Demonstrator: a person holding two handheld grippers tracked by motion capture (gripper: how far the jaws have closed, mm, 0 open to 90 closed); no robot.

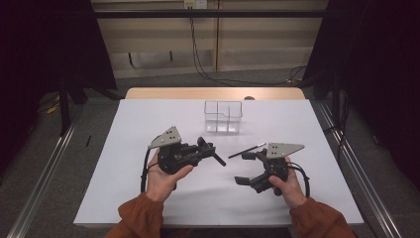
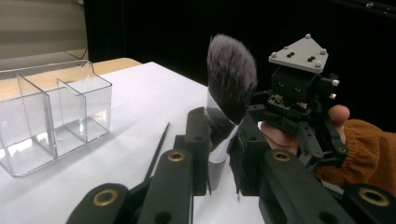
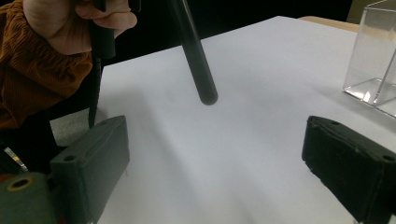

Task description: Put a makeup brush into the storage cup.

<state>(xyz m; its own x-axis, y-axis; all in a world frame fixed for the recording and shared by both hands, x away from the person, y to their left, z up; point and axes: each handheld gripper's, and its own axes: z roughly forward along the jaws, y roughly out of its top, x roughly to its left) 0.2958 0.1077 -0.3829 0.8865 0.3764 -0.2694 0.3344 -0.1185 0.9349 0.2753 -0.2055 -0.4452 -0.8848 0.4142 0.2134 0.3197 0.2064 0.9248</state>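
My left gripper (image 1: pixel 205 148) is shut on a make-up brush (image 1: pixel 216 157) at its silver collar. In the left gripper view the fluffy dark brush head (image 2: pixel 231 79) stands up above the jaws of this gripper (image 2: pixel 223 127). The brush's black handle (image 3: pixel 196 60) slants down over the white table in the right gripper view and ends above the sheet. My right gripper (image 1: pixel 242 167) stands open to the right of it, with nothing between its pads (image 3: pixel 219 154). A thin black brush (image 1: pixel 246 150) lies on the table just beyond the right gripper's upper jaw.
A clear plastic organiser (image 1: pixel 223 116) with several compartments stands at the back middle of the white sheet (image 1: pixel 148 119), also seen as clear walls (image 2: pixel 51 112) and a corner (image 3: pixel 373 60). The thin brush (image 2: pixel 158 149) lies between it and my grippers.
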